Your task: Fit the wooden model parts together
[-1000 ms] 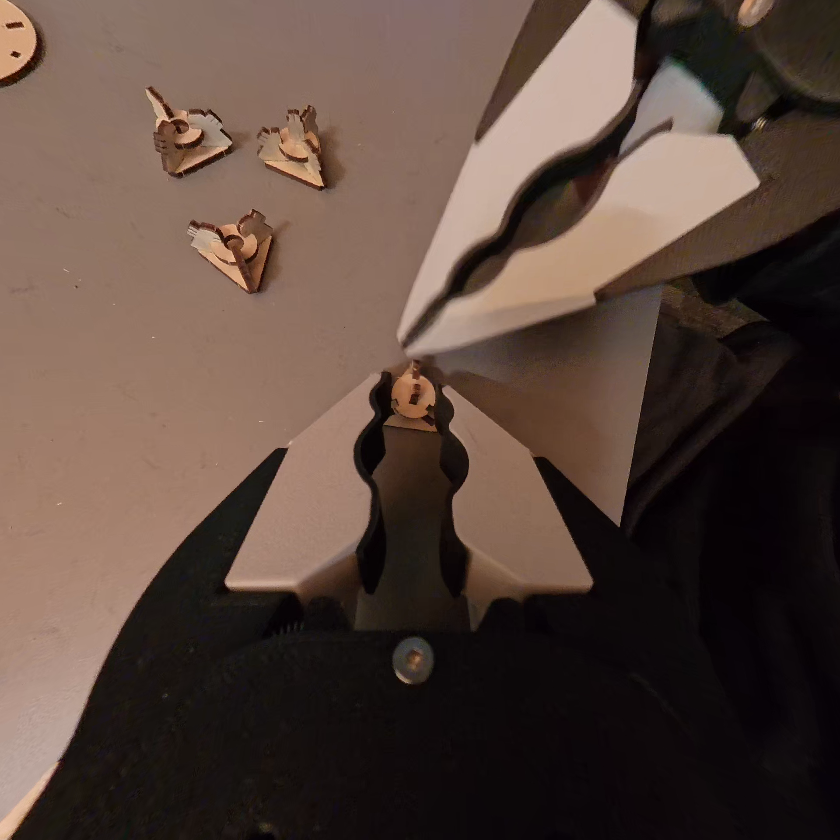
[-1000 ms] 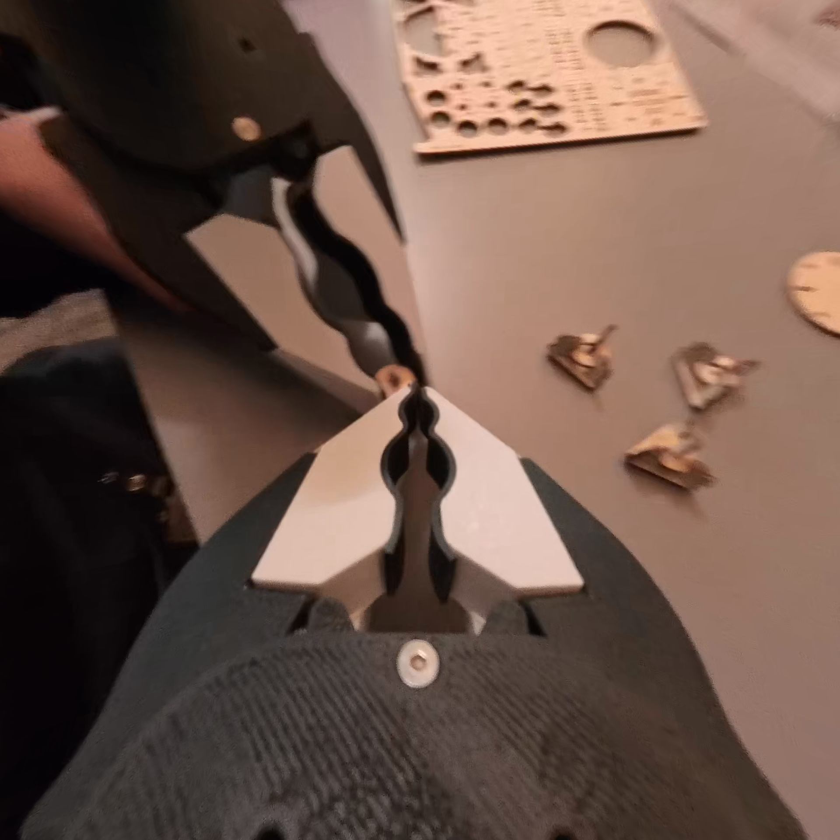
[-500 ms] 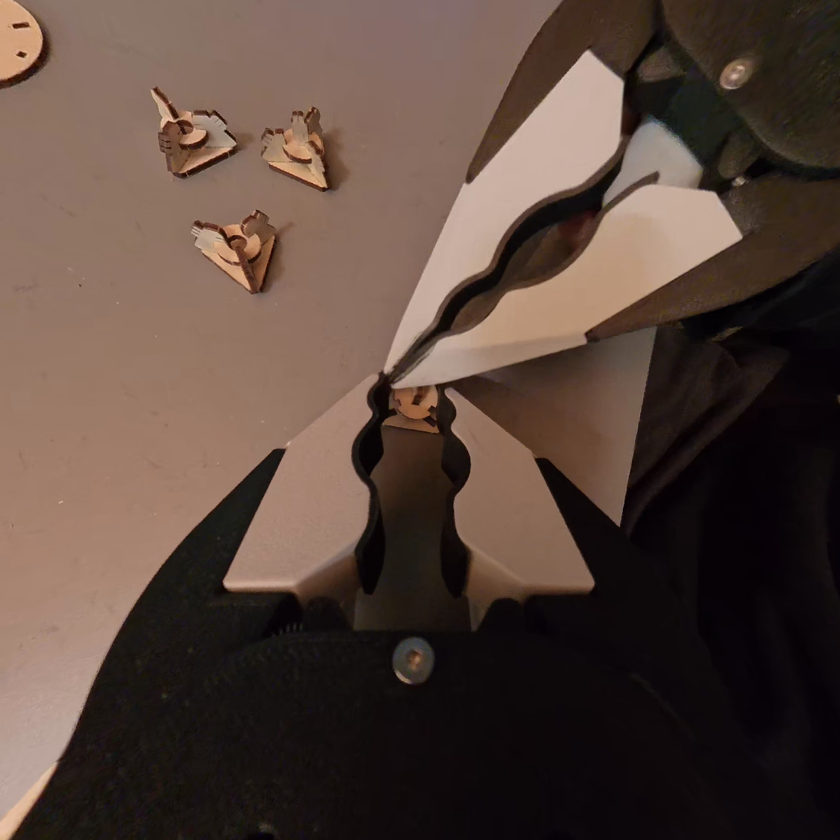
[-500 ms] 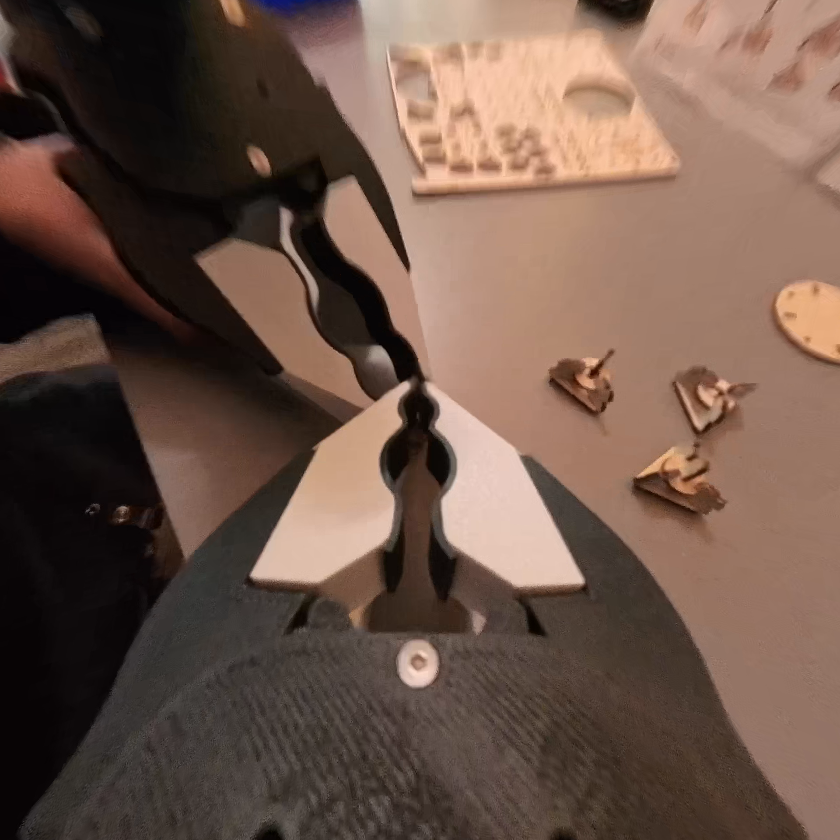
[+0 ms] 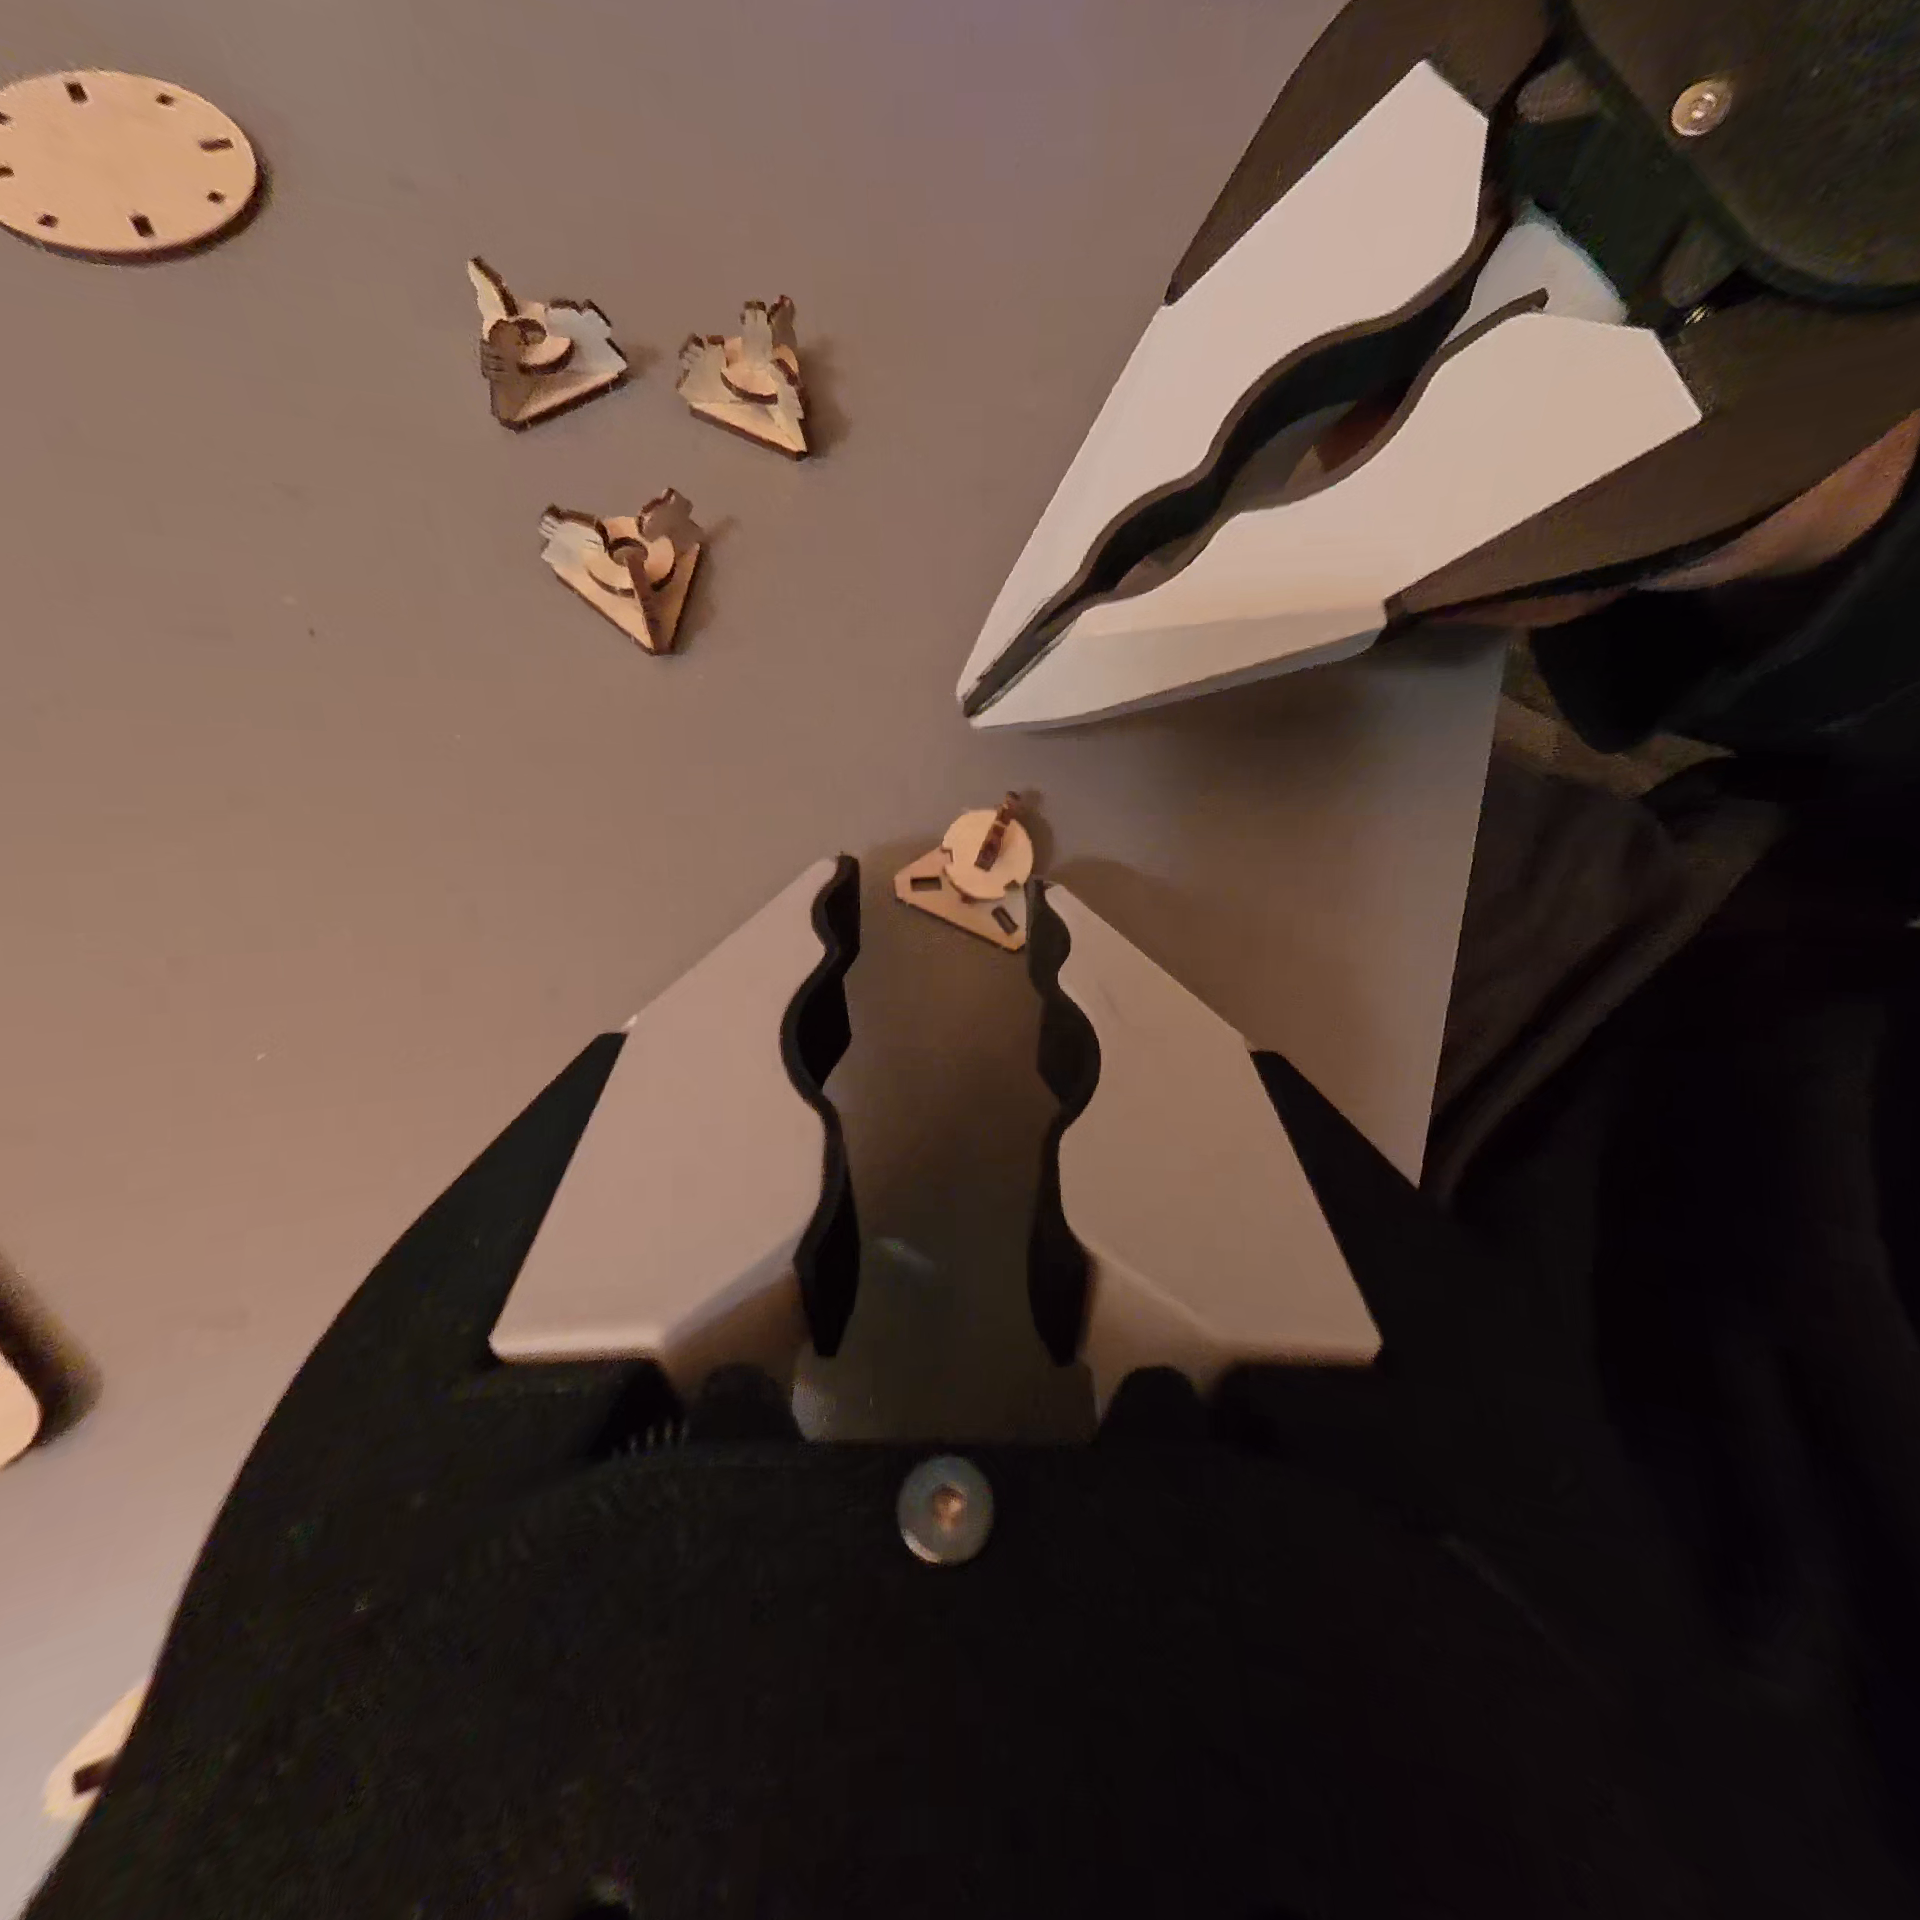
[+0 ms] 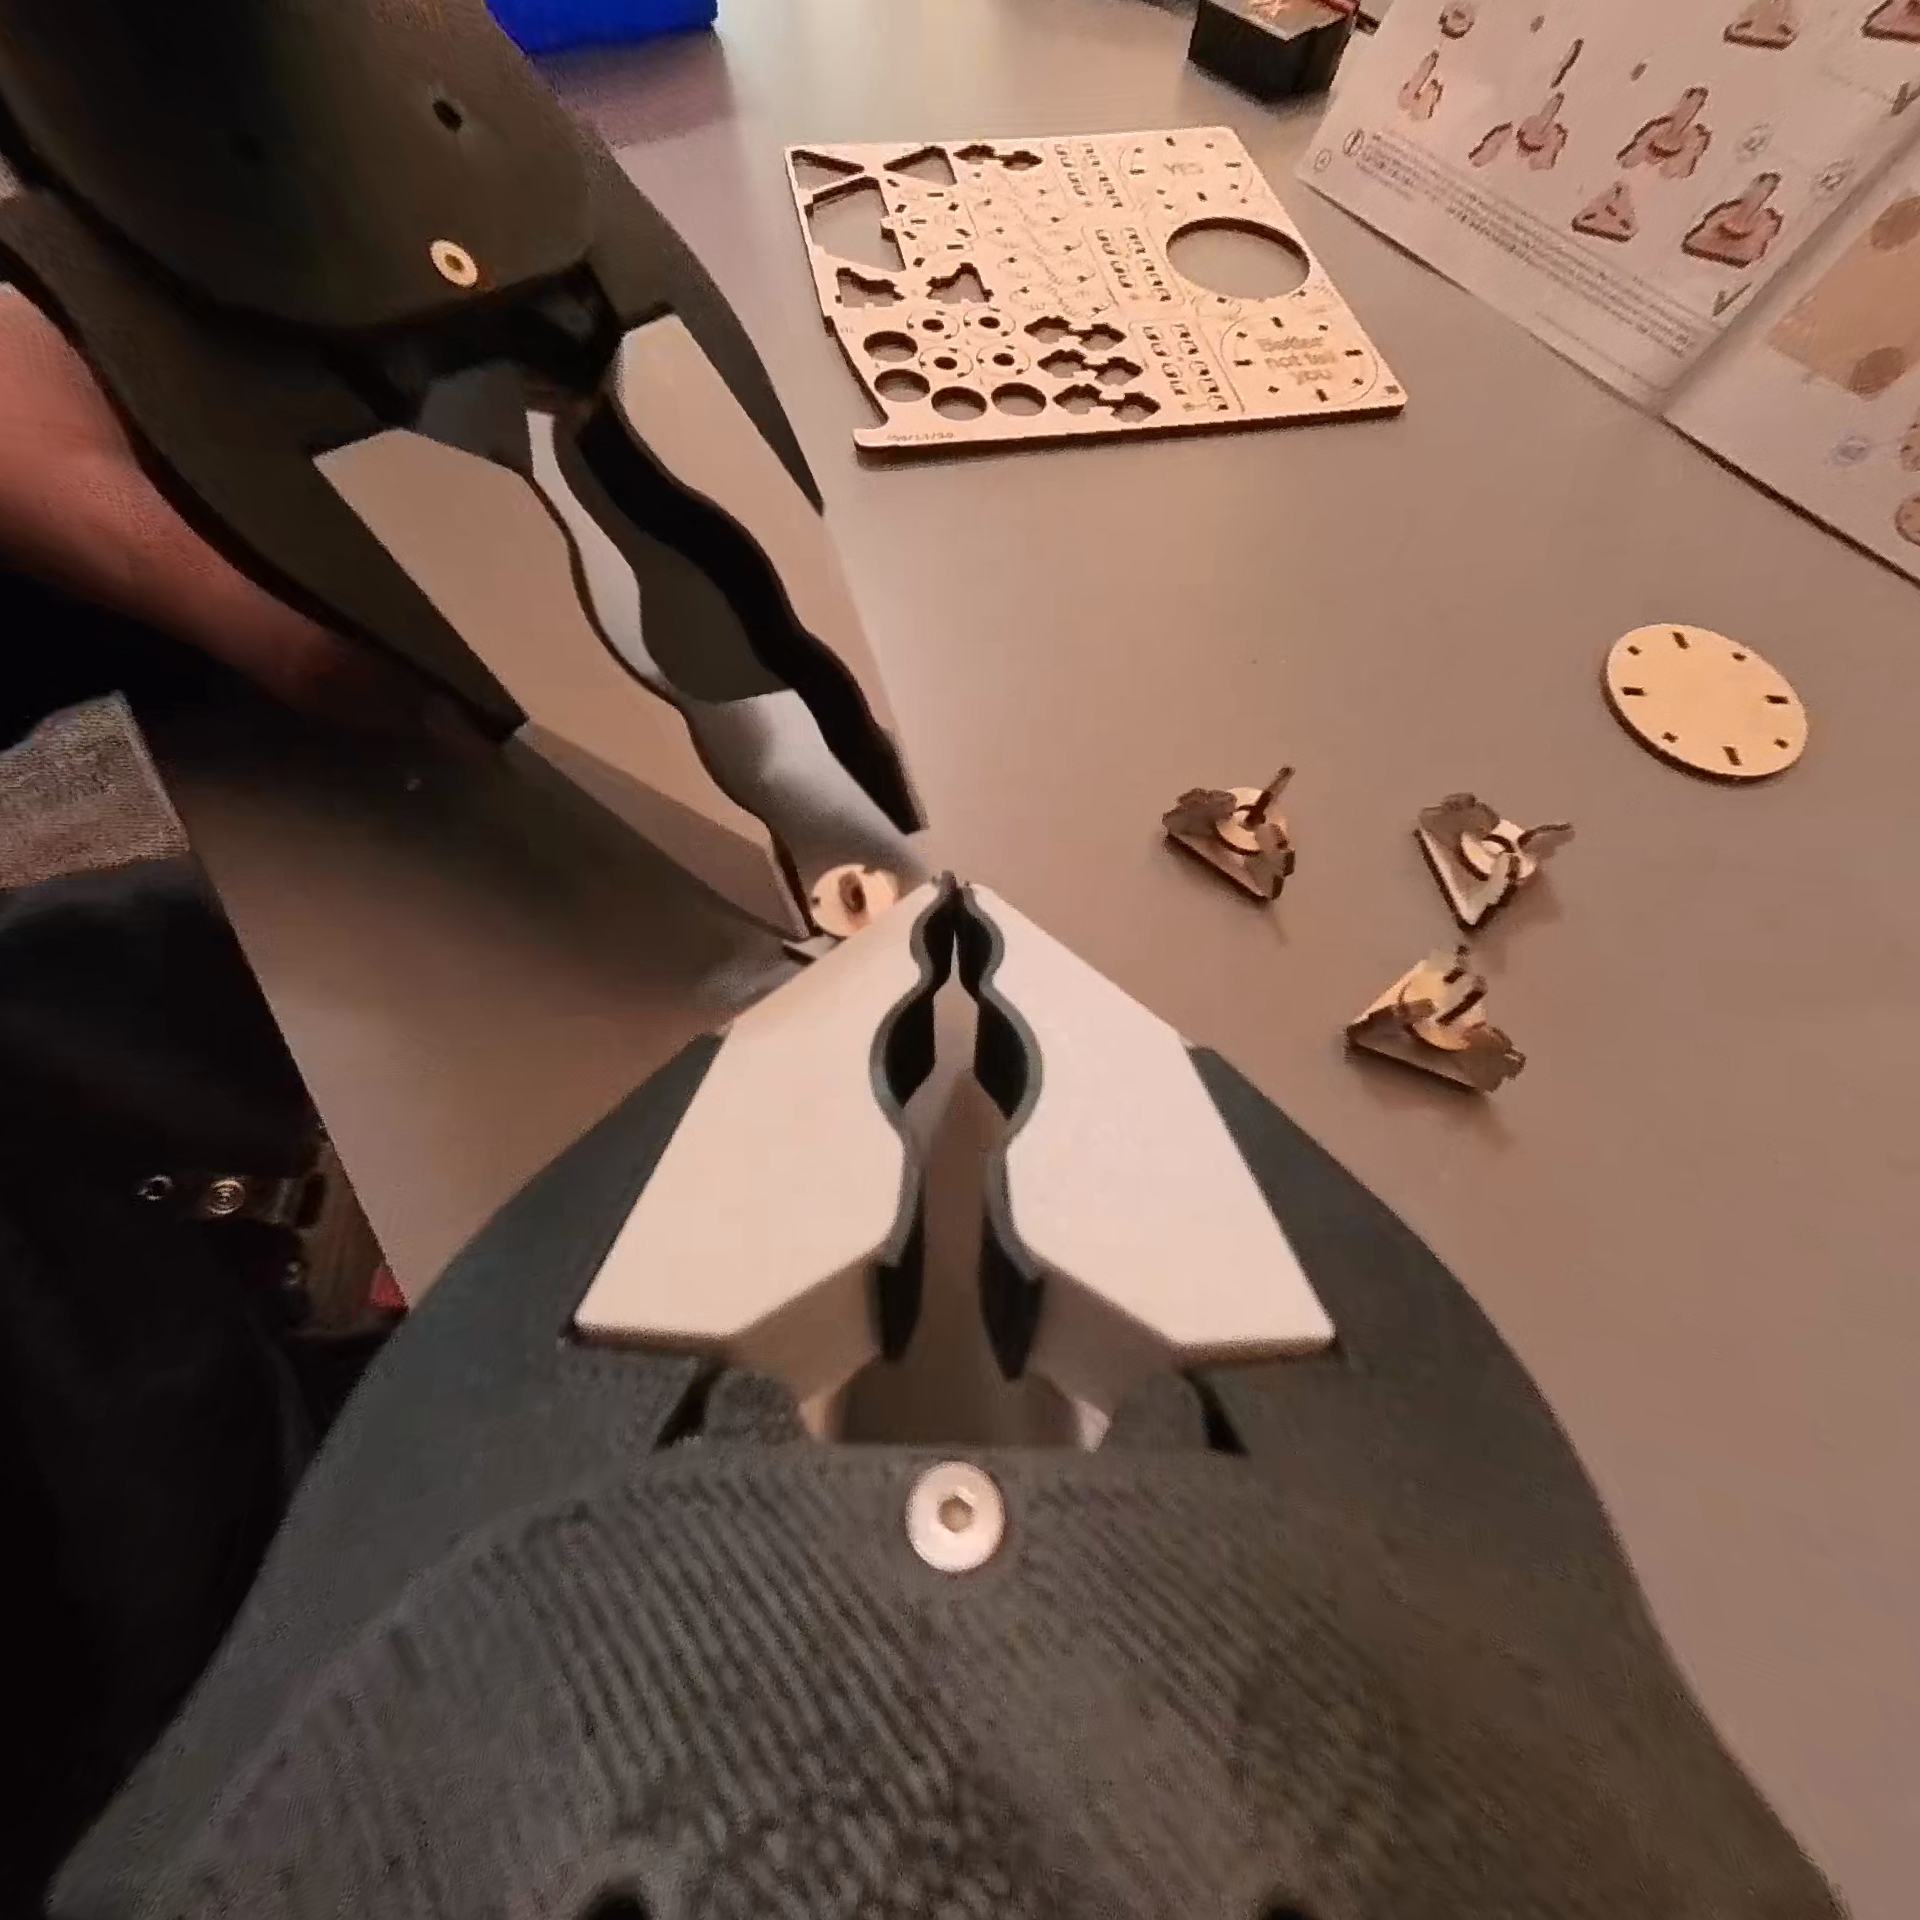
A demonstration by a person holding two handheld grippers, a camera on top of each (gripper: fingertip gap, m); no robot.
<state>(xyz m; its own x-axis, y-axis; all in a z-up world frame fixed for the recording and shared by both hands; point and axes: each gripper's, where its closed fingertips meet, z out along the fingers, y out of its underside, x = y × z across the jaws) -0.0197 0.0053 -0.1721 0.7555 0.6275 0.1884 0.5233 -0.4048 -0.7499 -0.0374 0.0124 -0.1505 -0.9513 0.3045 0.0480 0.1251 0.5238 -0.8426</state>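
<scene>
Jaws of the left gripper [image 5: 940, 883] stand spread, wider than a second ago, when they pinched the small wooden triangle piece [image 5: 971, 878]. That piece, with a round disc and an upright peg on top, now sits on the grey table [image 5: 312, 935] between the fingertips; it lies close against the right fingertip [image 5: 1042, 904], contact there unclear, while the left fingertip stands clear of it. Right gripper [image 5: 971, 701] hangs just beyond the piece, apart from it, jaws pressed together with nothing between the tips; half a second ago those tips were down at the piece, now they have drawn back.

Farther out on the table: three assembled wooden triangles [image 5: 634, 571], grouped loosely, well apart from both grippers. Beyond them a round wooden disc [image 5: 114, 171] with slots around its rim.

Left wrist view alone shows the piece whole, and pale wooden bits at its lower left edge [image 5: 10, 1413]. In the right wrist view the piece is mostly hidden behind the right gripper's own closed tips [image 6: 951, 888]; only its disc peeks out. That view adds a laser-cut wooden sheet [image 6: 1091, 291] with punched-out holes, printed instruction pages [image 6: 1621, 166] at far right, a dark box [image 6: 1268, 42] and a blue object [image 6: 613, 16] at the top edge.
</scene>
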